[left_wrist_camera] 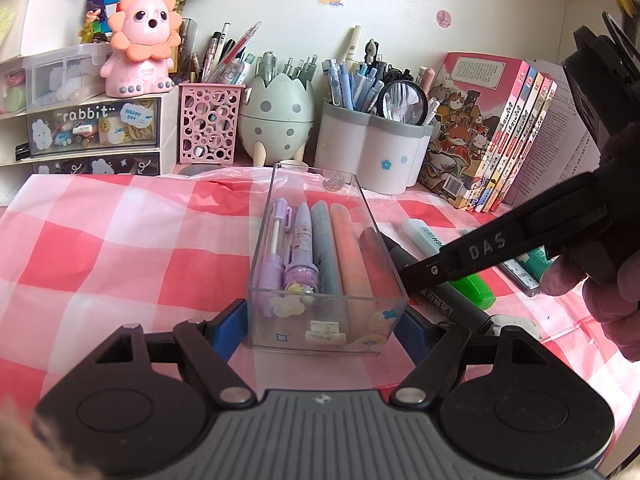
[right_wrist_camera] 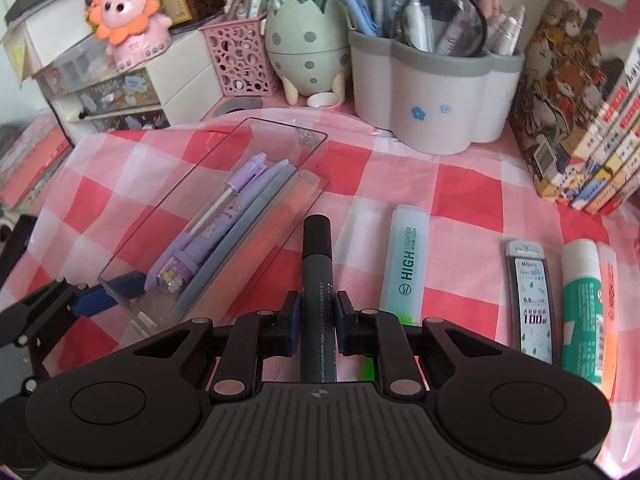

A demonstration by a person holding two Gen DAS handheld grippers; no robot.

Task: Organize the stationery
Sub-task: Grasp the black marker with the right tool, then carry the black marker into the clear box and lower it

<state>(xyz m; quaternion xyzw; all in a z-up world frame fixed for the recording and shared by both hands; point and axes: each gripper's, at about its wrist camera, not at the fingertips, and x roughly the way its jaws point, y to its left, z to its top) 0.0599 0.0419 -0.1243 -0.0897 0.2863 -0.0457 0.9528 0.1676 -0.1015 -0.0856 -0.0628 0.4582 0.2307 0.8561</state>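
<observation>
Black-framed right gripper (right_wrist_camera: 316,316), blue pads closed on the barrel of a dark grey marker (right_wrist_camera: 317,280); marker pointing straight ahead between the fingers, cap end forward, just right of the clear plastic box (right_wrist_camera: 224,152). Barrel raised or resting on the cloth: cannot tell. Under the marker's rear, a bright green highlighter (right_wrist_camera: 368,368), mostly hidden by the gripper body.

Left gripper (left_wrist_camera: 322,326), fingers spread to either side of the near end of the same clear box (left_wrist_camera: 326,320), blue pads (left_wrist_camera: 228,328) at or just beside its side walls; contact not clear. Inside the box, lying lengthwise side by side: a purple mechanical pencil (left_wrist_camera: 272,248), a purple pen (left_wrist_camera: 302,256), a grey-blue pen (left_wrist_camera: 326,252), an orange pen (left_wrist_camera: 350,256) and a reddish one (left_wrist_camera: 374,256) against the right wall.

Further right of the marker on the red-and-white checked cloth (right_wrist_camera: 460,200): a pale mint highlighter (right_wrist_camera: 406,256), then a lead refill case (right_wrist_camera: 532,300), a green-and-white glue stick (right_wrist_camera: 582,304) and an orange stick (right_wrist_camera: 608,320) touching it.

Along the back: a pink lattice holder (right_wrist_camera: 240,60), an egg-shaped holder (right_wrist_camera: 306,48), a white flower-shaped pen holder (right_wrist_camera: 432,96), books (right_wrist_camera: 580,120) at the right.
</observation>
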